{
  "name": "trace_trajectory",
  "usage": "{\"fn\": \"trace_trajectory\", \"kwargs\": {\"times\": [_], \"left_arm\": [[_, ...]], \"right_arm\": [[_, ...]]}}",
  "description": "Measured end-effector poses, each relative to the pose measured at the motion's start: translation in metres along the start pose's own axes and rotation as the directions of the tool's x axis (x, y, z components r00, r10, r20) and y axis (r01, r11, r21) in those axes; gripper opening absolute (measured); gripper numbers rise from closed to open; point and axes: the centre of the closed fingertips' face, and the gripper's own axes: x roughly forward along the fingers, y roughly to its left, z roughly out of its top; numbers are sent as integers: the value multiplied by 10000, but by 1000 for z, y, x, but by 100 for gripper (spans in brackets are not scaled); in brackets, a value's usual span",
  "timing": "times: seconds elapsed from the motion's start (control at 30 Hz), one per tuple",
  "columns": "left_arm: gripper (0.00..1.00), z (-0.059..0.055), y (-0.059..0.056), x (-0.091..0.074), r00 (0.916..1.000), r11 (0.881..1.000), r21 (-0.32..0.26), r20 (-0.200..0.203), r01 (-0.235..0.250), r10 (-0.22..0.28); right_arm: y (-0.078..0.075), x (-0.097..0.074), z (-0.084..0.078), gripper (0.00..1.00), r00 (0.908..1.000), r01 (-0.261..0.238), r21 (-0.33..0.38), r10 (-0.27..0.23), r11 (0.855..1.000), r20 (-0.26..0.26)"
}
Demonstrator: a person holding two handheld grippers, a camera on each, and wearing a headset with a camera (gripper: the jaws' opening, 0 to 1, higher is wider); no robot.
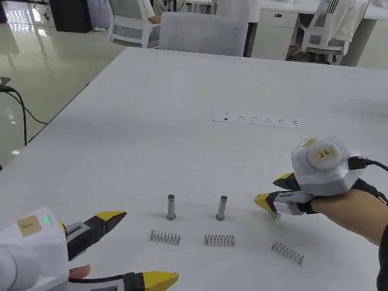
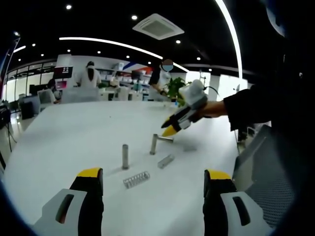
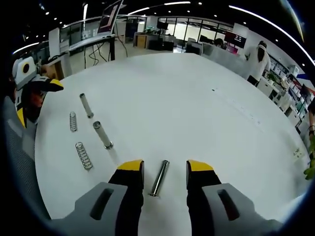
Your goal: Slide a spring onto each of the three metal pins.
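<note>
Presently: white table [image 1: 182, 109], person at its near edge with a gripper in each hand.

At the right, the right gripper [image 3: 165, 165] sits low over the table. Its jaws are partly open and set on either side of the third pin [image 3: 158, 181], which lies flat between them with its flanged end nearest the gripper body. The right gripper view shows a gap on both sides of that pin, so the jaws straddle it without clamping. In the head view the gripper's yellow tips point left, toward the middle of the table.

At the near left, the left gripper [image 2: 153, 173] has its jaws spread wide, with only bare table between them. It holds nothing. It is well apart from the other gripper and aimed toward the row of parts.

Two pins stand upright side by side near the middle: the left pin [image 1: 171, 207] and the middle pin [image 1: 222, 208], bases on the table.

Springs, all lying flat on the table and apart from the pins:
- left spring [image 1: 165, 237], just near of the left pin
- middle spring [image 1: 219, 240], just near of the middle pin
- right spring [image 1: 287, 252], further right, tilted, near of the right gripper's tips

Neither gripper touches a spring.

Further off, a white power strip [image 1: 259, 119] lies flat, far of the pins. Chairs [image 1: 203, 33] stand at the table's far edge.
</note>
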Motion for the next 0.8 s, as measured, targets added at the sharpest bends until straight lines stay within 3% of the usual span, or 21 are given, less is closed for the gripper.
{"fn": "trace_trajectory", "kwargs": {"times": [0.8], "left_arm": [[78,-6,4,-1,9999,9999,-140,-122,-41,40]], "right_arm": [[1,19,-8,8,9959,-37,305,64,9995,-907]]}}
